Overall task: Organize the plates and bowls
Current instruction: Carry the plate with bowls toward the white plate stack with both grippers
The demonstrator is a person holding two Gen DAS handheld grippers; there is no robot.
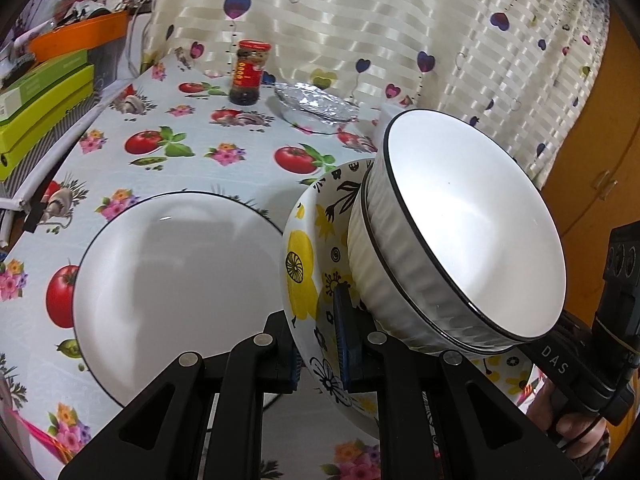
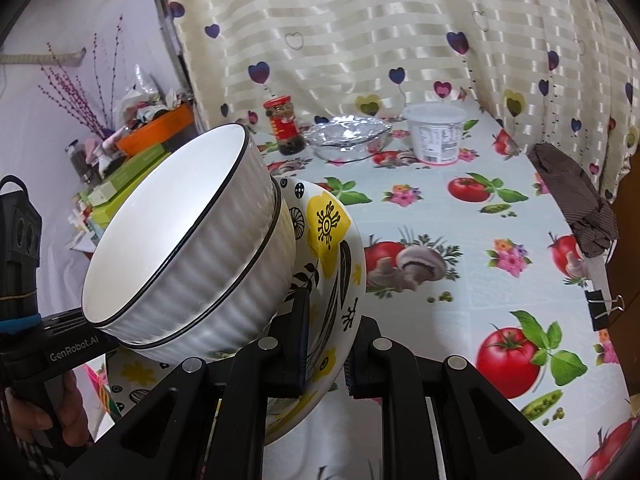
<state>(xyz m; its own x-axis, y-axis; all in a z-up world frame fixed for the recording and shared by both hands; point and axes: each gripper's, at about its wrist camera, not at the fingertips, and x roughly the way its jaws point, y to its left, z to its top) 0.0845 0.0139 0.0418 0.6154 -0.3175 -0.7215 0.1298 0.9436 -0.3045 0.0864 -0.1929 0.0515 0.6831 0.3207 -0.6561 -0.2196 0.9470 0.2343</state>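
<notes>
Both tools clamp opposite rims of the flowered bowl (image 1: 304, 276): the left tool (image 1: 320, 344) low centre in its view, the right tool (image 2: 324, 352) likewise. Sharing the weight steadies the white bowls (image 1: 460, 240) nested inside, above the counter (image 1: 192, 148), right of the white plate (image 1: 176, 288).

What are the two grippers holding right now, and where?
Both grip the yellow-flowered bowl by its rim, left gripper and right gripper on opposite sides; two ribbed white bowls sit nested inside.
</notes>
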